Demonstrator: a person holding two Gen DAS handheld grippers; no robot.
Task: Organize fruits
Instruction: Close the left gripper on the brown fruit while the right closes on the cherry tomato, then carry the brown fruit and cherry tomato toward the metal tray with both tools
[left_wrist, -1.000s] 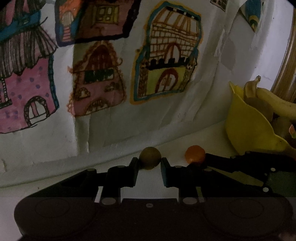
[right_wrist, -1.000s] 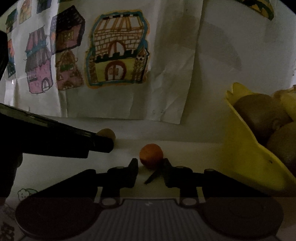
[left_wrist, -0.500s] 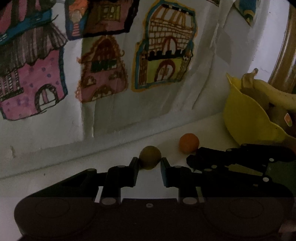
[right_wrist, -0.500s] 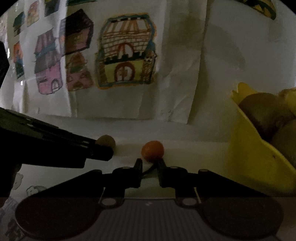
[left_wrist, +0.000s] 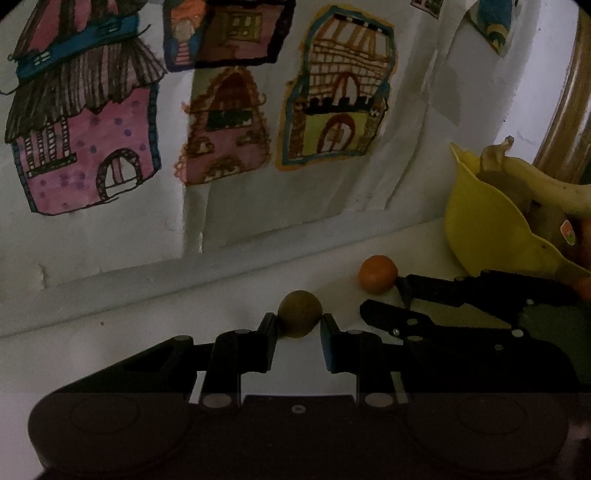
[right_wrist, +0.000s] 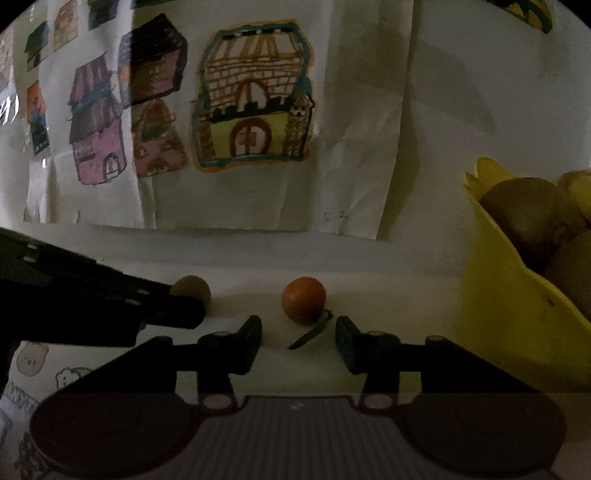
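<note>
The right gripper (right_wrist: 298, 332) has opened: half a second ago its fingers (right_wrist: 251, 332) stood close together just under the orange fruit (right_wrist: 303, 304), and now they stand wide apart below it. In the left wrist view, the orange fruit (left_wrist: 377, 274) has drifted from lower centre toward the right, further from the brown fruit (left_wrist: 299, 313).

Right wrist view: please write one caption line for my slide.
Open right gripper before an orange fruit, yellow bowl at right.
</note>
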